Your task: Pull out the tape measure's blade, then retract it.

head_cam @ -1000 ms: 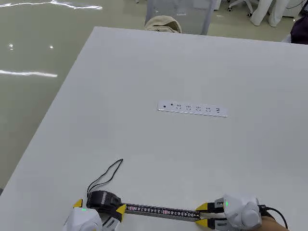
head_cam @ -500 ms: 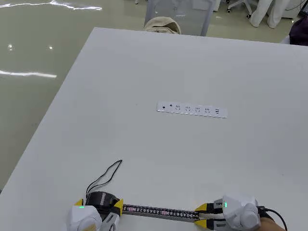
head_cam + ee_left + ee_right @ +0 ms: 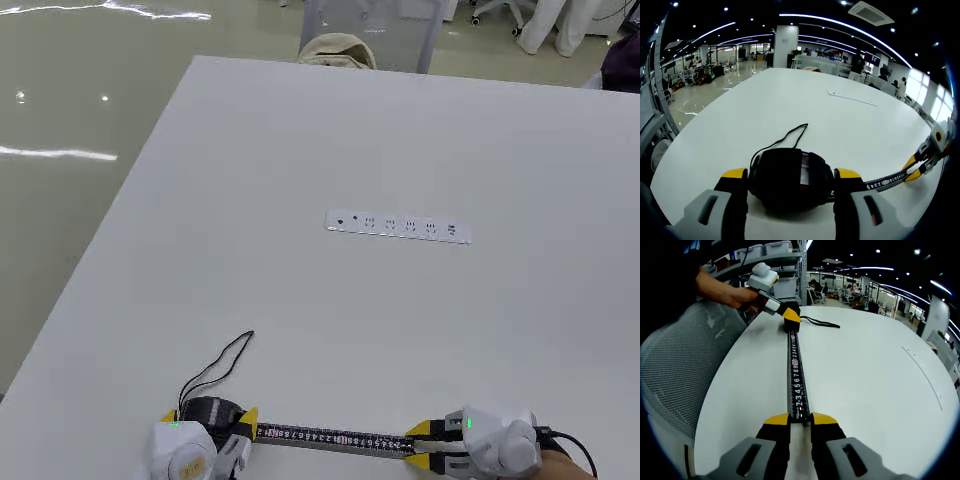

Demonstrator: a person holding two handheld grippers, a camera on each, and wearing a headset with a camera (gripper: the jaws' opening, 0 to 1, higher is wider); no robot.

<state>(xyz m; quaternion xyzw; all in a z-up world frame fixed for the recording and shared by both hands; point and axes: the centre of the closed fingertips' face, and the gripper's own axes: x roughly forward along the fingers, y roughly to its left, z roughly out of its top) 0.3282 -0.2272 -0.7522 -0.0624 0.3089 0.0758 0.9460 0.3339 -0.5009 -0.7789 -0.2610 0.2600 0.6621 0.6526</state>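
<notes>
- Head view: the white table point(image 3: 400, 130) is bare over most of its width, with open room toward the far edge and both side edges. A white power strip point(image 3: 398, 226) lies flat near its middle. The tape measure point(image 3: 210, 412) sits close to the near edge, toward the near left corner, and its blade point(image 3: 335, 438) runs rightward along that edge. The left gripper point(image 3: 208, 420) has its jaws spread wide, one on each side of the black case. The right gripper point(image 3: 416, 446) has its jaws pinched together on the blade's tip. A thin black strap point(image 3: 222, 362) loops from the case toward the table's middle. Glossy floor point(image 3: 80, 150) lies beyond the left edge, and a chair point(image 3: 338, 48) stands at the far edge.
- Left gripper view: the case fills the gap between the yellow-tipped jaws and touches both. Past the far edge is a long, brightly lit hall.
- Right gripper view: the blade's printed numbers can be read. It runs straight from the closed jaws to the case. A hand point(image 3: 722, 290) holds the left gripper, a grey mesh chair point(image 3: 680, 370) stands just off the table's edge, and shelves point(image 3: 775, 255) rise behind.
</notes>
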